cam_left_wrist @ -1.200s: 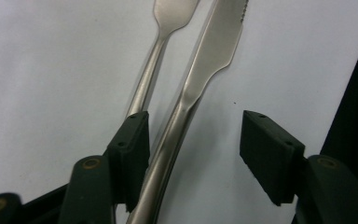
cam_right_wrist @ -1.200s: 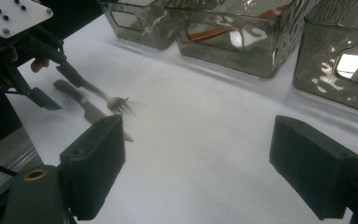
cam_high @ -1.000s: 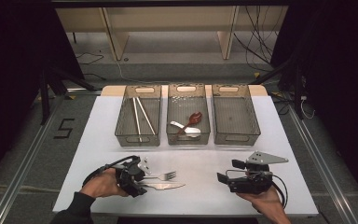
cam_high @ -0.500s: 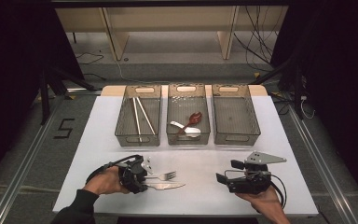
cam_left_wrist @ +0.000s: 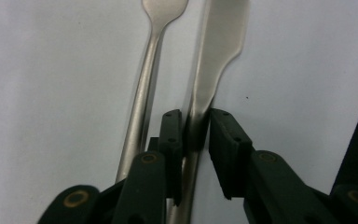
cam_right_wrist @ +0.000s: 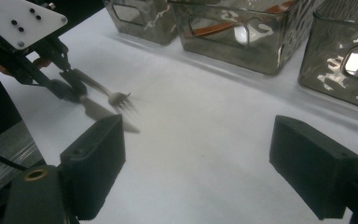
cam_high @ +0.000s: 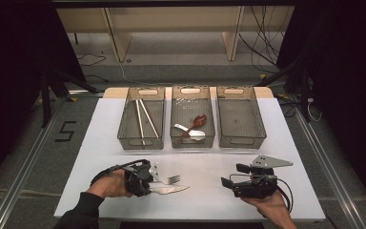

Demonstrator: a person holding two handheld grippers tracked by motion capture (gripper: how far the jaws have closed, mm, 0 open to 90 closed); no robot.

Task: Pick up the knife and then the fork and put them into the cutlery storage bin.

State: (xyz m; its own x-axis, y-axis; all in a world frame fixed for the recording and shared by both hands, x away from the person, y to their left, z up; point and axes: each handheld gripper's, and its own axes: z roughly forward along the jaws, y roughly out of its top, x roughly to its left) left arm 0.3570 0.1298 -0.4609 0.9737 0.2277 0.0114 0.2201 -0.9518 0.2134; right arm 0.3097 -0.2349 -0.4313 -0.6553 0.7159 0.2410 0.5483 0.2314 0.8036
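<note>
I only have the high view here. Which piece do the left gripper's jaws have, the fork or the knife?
Observer: The left gripper is closed on the knife, just below its blade.
Operator: And the fork?
Observer: The fork lies outside the jaws, alongside the knife.
Operator: Is the right side holding anything?
Observer: No, the right gripper has its jaws wide apart over the white table.

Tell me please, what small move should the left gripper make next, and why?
Probably lift the knife a little off the table. The left gripper has its jaws closed on the knife's handle, while the fork lies close beside it, so a straight lift should avoid dragging the fork.
</note>
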